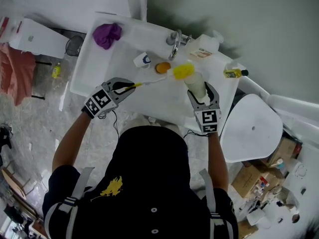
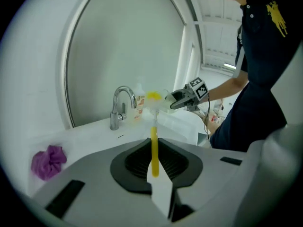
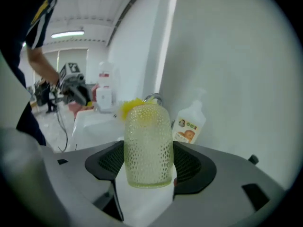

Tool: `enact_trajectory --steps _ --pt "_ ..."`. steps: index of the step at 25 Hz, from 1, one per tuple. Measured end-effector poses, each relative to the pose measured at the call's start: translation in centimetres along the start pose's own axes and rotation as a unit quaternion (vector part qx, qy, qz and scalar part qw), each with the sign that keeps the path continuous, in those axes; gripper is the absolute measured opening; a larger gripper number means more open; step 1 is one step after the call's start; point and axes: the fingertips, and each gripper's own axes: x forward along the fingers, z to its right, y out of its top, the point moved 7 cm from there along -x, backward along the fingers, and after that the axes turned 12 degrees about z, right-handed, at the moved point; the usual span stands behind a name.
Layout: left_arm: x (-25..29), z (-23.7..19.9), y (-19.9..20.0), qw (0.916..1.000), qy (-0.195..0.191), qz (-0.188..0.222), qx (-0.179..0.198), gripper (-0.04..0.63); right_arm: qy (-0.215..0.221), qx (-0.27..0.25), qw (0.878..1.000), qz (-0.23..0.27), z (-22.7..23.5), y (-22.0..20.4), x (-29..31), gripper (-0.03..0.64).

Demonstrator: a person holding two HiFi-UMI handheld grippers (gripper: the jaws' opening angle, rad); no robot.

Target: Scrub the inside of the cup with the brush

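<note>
Gripping the dimpled cup [image 3: 147, 145] by its sides, the right gripper [image 1: 202, 90] is shown right of centre in the head view, above the white sink surface [image 1: 152, 102]. The brush [image 1: 164, 77] is clamped by its yellow handle in the nearly closed left gripper [image 1: 128, 86], and its yellow head is met at the cup's rim. Bare surface is left below the brush; the faucet [image 1: 174, 43] and purple cloth [image 1: 107, 35] are set along the upper edge.

Light: bright, even, from overhead; ceiling strip light [image 3: 67, 34] glows in the right gripper view.
Glare: white desk [image 1: 87, 68] washed out in the head view.
Shadow: soft dark patch on wall [image 1: 209, 19].
Edges: gripper views fisheye-bent, corners black.
Focus: nearest foreground soft, backgrounds hazy.
</note>
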Motion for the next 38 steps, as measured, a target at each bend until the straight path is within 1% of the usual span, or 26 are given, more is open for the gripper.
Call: enact_trajectory --steps 1,3,6,8,10,13,16,19,22,24,26,28,31,34,36,38 --pt "-0.1 0.4 -0.6 0.9998 0.009 0.008 -0.015 0.054 -0.014 0.037 0.999 0.014 -0.2 -0.3 0.1 0.341" --pt "-0.1 1.2 -1.7 0.9984 0.033 0.022 -0.041 0.054 -0.043 0.112 0.992 0.039 -0.3 -1.3 0.3 0.341" --pt "-0.1 2.3 -3.6 0.9940 0.072 0.039 -0.072 0.054 -0.073 0.212 0.973 0.057 -0.2 -3.4 1.2 0.341" --pt "-0.2 3.2 -5.1 0.9900 0.095 0.043 -0.095 0.055 -0.085 0.252 0.963 0.053 -0.2 -4.8 2.1 0.341" --pt "-0.3 4.1 -6.6 0.9843 0.115 0.042 -0.128 0.055 -0.100 0.275 0.956 0.032 -0.2 -6.8 3.0 0.341" --pt "0.3 4.4 -7.8 0.9725 0.146 0.043 -0.177 0.055 -0.128 0.301 0.945 0.005 0.3 -9.8 4.6 0.341" --pt "1.5 3.1 -9.2 0.9635 0.175 0.038 -0.199 0.055 -0.139 0.322 0.937 0.004 0.5 -11.6 6.4 0.341" --pt "2.9 1.4 -11.1 0.9516 0.212 0.029 -0.221 0.055 -0.139 0.315 0.939 -0.010 0.1 -12.7 8.0 0.341" --pt "4.7 -0.2 -12.5 0.9387 0.259 0.001 -0.228 0.055 -0.138 0.294 0.945 -0.034 -0.4 -13.7 9.5 0.341" --pt "6.6 -1.4 -13.2 0.9301 0.284 -0.015 -0.233 0.055 -0.140 0.284 0.947 -0.052 -0.4 -14.5 10.6 0.341" --pt "8.4 -2.4 -13.9 0.9254 0.298 -0.025 -0.232 0.055 -0.142 0.287 0.945 -0.069 -0.6 -15.8 11.8 0.341" --pt "10.2 -2.9 -14.9 0.9240 0.304 -0.046 -0.227 0.055 -0.142 0.302 0.938 -0.090 -1.1 -17.6 12.7 0.341" --pt "12.5 -3.2 -16.4 0.9194 0.306 -0.089 -0.231 0.055 -0.152 0.322 0.924 -0.141 -1.5 -20.5 13.6 0.341" --pt "14.4 -3.9 -17.7 0.9127 0.305 -0.130 -0.239 0.057 -0.166 0.333 0.906 -0.202 -1.8 -23.1 14.7 0.341" --pt "15.8 -4.4 -19.1 0.9072 0.309 -0.150 -0.243 0.057 -0.170 0.340 0.895 -0.234 -2.0 -24.6 15.6 0.341" --pt "17.3 -4.9 -20.4 0.9021 0.314 -0.166 -0.245 0.058 -0.168 0.339 0.889 -0.257 -2.2 -25.6 16.3 0.341"
